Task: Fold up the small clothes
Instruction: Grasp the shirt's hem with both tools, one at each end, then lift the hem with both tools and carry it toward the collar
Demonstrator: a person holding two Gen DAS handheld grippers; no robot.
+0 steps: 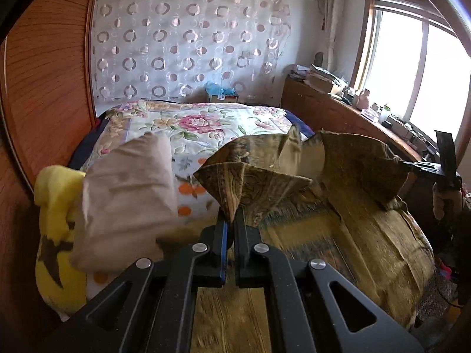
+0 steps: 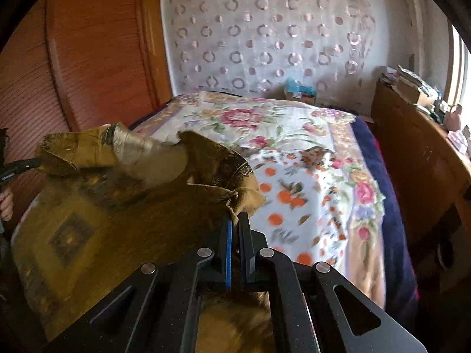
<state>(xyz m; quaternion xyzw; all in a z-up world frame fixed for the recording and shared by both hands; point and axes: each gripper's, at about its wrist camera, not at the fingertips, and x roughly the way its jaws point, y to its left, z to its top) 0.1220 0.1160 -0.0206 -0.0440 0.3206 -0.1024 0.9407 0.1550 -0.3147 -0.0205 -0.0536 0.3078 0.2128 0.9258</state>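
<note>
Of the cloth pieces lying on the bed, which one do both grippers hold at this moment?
The olive-gold patterned cloth. The left gripper and right gripper each pinch a corner of it, lifted. The beige piece and yellow one lie untouched beside it.

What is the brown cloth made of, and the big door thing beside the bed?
Brown cloth: probably a thin woven fabric with a slight sheen; it creases and drapes softly, with printed patterns. Door: looks like reddish wood or wood veneer, semi-gloss, with visible grain lines.

Garment (image 1: 347, 223) on bed (image 1: 188, 123) (pillow (image 1: 126, 188) left)
</note>
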